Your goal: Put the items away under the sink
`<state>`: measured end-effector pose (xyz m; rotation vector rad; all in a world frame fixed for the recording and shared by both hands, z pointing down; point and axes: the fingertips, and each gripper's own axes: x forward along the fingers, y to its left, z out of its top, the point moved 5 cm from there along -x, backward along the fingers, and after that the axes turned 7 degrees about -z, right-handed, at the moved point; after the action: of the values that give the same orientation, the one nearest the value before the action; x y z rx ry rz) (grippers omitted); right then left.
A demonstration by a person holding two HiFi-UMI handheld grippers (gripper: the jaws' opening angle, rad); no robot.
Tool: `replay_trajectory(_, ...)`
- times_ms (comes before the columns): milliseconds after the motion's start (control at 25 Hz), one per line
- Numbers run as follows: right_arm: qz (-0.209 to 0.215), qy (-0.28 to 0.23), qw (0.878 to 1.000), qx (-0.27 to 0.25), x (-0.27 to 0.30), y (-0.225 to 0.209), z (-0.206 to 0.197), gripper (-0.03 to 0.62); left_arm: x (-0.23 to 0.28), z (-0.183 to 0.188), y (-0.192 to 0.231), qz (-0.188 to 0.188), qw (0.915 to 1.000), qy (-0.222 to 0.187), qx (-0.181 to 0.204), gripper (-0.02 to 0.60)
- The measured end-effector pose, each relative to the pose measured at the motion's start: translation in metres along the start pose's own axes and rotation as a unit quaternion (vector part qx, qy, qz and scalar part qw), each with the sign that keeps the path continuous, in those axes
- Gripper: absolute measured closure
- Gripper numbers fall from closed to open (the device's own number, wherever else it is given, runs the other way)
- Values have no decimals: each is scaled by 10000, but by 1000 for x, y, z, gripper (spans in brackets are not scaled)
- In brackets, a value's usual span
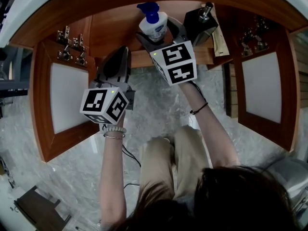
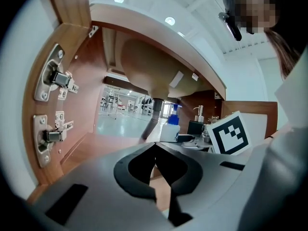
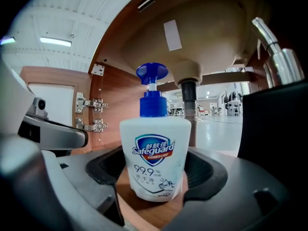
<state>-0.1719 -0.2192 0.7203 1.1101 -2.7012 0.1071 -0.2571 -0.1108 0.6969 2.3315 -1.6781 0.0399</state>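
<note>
Tongs of the right gripper (image 1: 161,32) reach into the open cabinet under the sink in the head view, one jaw on each side of a soap bottle (image 1: 153,24) that stands on the wooden cabinet floor (image 1: 113,32). A black dispenser (image 1: 199,25) with a silver pump stands just right of the bottle. Both doors (image 1: 67,105) are swung wide over a grey marbled floor (image 1: 154,109). The bottle is white with a blue pump. The left gripper (image 1: 121,54) is held at the cabinet's front edge, left of the bottle. Both forearms stretch forward above knees in beige trousers, with bracelets on the left wrist (image 1: 114,131).

In the left gripper view, two metal hinges (image 2: 55,78) sit on the wooden side wall at left, and the beige basin (image 2: 149,66) bulges overhead. A bright hall shows beyond the cabinet. The soap bottle (image 2: 171,129) and black dispenser (image 2: 196,127) stand ahead to the right. The left gripper (image 2: 155,146) has its tongs pressed together at the tips, with nothing between them.

In the right gripper view, the drain pipe (image 3: 188,109) drops behind the soap bottle (image 3: 154,153), whose front label has a blue shield and red band. The right gripper (image 3: 154,186) pinches the bottle's lower sides while it rests upright on the wood. The black dispenser (image 3: 276,129) fills the right edge.
</note>
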Motion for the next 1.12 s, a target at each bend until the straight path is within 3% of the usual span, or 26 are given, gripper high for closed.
replay_trajectory(360,-280,218,9989,299,-22,1,4,226,-21,15,-18,73,9997,165,-148,581)
replay_trajectory(880,-134,480,9974,518,-93,7,69,230,-43,75,-69,-155,9984,427,-326,581)
replay_trajectory(1040,-228,549,9968,533,-121,4,90,357,-47,96,-89,-254,9978,488,-377,581)
replay_trajectory(1120,-226,569,9962,621,-135,3,104,370,-52,108,-100,-277,9974,495,-438,581)
